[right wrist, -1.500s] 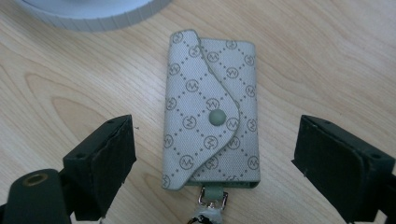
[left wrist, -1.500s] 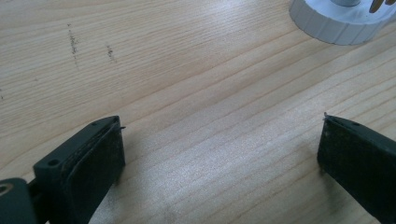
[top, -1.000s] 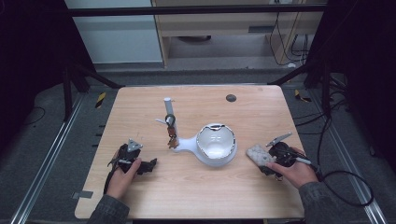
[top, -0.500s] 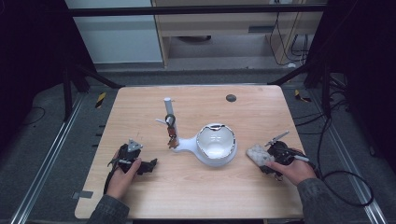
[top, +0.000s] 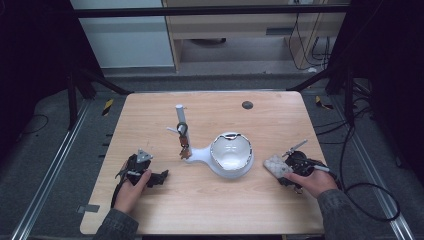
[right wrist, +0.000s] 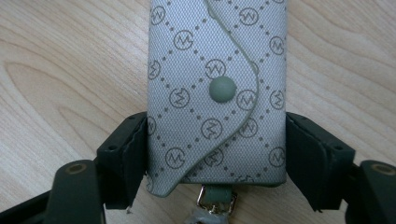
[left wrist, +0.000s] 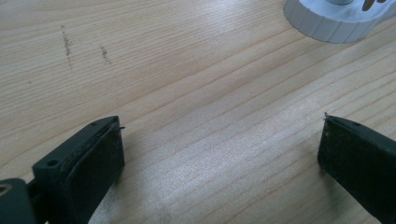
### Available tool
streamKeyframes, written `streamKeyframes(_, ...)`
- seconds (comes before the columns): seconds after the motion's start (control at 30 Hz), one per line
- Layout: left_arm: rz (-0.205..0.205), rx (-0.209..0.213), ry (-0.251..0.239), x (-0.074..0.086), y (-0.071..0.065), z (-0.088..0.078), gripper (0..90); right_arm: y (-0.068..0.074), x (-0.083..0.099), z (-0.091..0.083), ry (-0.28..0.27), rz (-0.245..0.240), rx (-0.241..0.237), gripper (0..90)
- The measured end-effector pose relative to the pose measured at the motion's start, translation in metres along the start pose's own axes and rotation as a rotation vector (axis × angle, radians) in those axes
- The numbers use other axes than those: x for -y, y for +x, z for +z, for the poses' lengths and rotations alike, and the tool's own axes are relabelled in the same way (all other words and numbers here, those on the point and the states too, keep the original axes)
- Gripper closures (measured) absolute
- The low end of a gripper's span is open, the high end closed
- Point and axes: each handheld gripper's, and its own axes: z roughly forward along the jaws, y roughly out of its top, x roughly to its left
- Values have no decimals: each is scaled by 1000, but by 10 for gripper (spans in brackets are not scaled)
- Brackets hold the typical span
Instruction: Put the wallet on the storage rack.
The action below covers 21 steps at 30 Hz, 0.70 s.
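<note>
- Right tool [right wrist: 215, 158] has just been closing its jaws, and they're now clamped on a grey key pouch [right wrist: 217, 93], one pad against each long side (monogram print, snap button in the middle, a little metal clasp poking out at the bottom end).
- From above, that same right tool [top: 292, 167] sits at the right side of the bench [top: 210, 210], with the key pouch [top: 276, 165] lying flat on the wood and pointing toward the middle.
- Left tool [left wrist: 219, 154] is spread wide with nothing but bare wood between the jaws.
- In the high view the left tool [top: 159, 177] rests low at the left side of the bench, held in the person's left hand [top: 131, 186].
- Just beyond the pouch is a white bowl-shaped holder [top: 230, 155], joined to a white stand base with an upright white post [top: 180, 116].
- A bunch of keys [top: 183, 145] hangs on that post (can't make out the details).
- A small dark round thing [top: 247, 105] sits near the far edge, well apart from everything else.
</note>
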Motion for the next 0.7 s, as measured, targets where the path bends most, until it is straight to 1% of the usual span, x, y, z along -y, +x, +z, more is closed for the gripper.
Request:
streamKeyframes(0.13, 0, 0, 0, 0, 0, 0, 0, 4, -2, -5, 3, -47, 39, 297)
streamKeyframes(0.2, 0, 0, 0, 0, 0, 0, 0, 6, -4, -9, -4, -70, 45, 300)
streamKeyframes(0.27, 0, 0, 0, 0, 0, 0, 0, 10, -6, -15, -13, -80, 50, 301)
streamKeyframes(0.37, 0, 0, 0, 0, 0, 0, 0, 14, -10, -27, -22, -121, 67, 301)
streamKeyframes(0.4, 0, 0, 0, 0, 0, 0, 0, 16, -11, -31, -24, -125, 70, 301)
streamKeyframes(0.47, 0, 0, 0, 0, 0, 0, 0, 19, -14, -38, -31, -158, 76, 301)
streamKeyframes(0.53, -1, -1, 0, 0, 0, 0, 0, 22, -17, -45, -40, -175, 81, 301)
streamKeyframes(0.63, -1, -1, 0, 0, 0, 0, 0, 26, -22, -54, -40, -197, 94, 301)
streamKeyframes(0.67, -1, -1, 0, 0, 0, 0, 0, 28, -24, -57, -38, -198, 101, 301)
streamKeyframes(0.7, -1, 0, 0, 0, 0, 0, 0, 29, -25, -60, -40, -212, 102, 301)
